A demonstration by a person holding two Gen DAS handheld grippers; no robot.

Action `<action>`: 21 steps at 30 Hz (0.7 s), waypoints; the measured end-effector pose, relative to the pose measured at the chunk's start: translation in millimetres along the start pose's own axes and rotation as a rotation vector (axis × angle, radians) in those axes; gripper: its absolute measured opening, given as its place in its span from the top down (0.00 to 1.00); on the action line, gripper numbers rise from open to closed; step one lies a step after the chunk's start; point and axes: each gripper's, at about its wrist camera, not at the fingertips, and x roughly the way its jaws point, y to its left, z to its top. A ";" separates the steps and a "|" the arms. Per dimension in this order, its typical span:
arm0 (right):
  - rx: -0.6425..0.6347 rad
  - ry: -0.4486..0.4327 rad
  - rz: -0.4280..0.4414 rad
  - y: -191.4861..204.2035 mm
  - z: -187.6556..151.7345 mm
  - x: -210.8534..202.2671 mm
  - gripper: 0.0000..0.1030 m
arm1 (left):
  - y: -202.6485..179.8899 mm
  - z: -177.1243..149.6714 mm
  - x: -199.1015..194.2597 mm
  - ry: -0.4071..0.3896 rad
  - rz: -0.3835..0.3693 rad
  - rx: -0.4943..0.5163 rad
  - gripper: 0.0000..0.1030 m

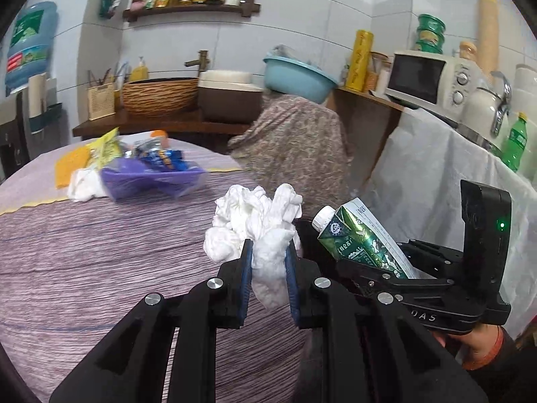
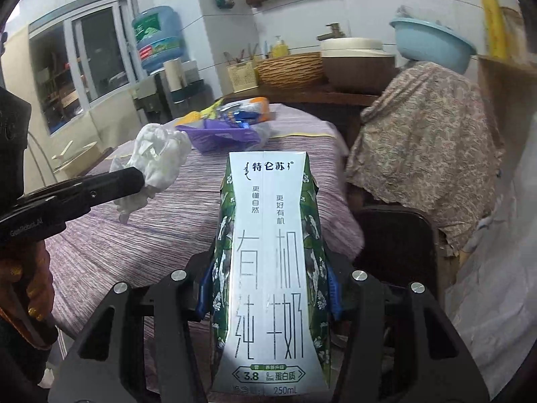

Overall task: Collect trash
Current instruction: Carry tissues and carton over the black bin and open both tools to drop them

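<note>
Left wrist view: left tongs (image 1: 270, 262) clamped narrow on a crumpled white tissue wad (image 1: 258, 225). Blue pads press both sides of its lower part, bulk of the wad bulges out past the tips, above the striped purple bench (image 1: 100, 252). No clear long axis on the wad. To the right, the right tongs (image 1: 379, 268) come in side-on, holding a green-and-white milk carton (image 1: 362, 238), white cap end tilted up-left toward the wad. Hand (image 1: 483, 346) on that handle at lower right. Far side of the bench: purple tray (image 1: 151, 181) with wrappers, more tissue (image 1: 84, 184) just beside it.

Right wrist view: right tongs (image 2: 268, 288) about half spread, gripping the milk carton (image 2: 268, 268) across its width, blue pads tight on both green sides. Carton's long axis runs along the fingers, white printed face to camera, far end pointing away over the bench edge (image 2: 134, 235). Left tongs (image 2: 134, 178) enter from the left, tissue wad (image 2: 157, 161) at their tip, above the cloth. Purple tray (image 2: 221, 137) behind. Black bin (image 2: 396, 241) sits right of the carton, beside the bench.
</note>
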 end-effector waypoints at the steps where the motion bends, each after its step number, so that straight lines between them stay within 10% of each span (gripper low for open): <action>1: 0.014 -0.005 -0.022 -9.0 -2.2 -4.2 0.50 | -6.9 0.1 5.4 0.005 -0.010 0.005 0.82; 10: 0.163 -0.024 -0.220 -93.5 -25.5 -40.2 0.50 | -83.7 -11.0 88.5 0.136 -0.146 0.064 0.82; 21: 0.261 0.004 -0.314 -150.1 -55.1 -52.4 0.50 | -119.3 -55.5 219.2 0.363 -0.133 0.090 0.81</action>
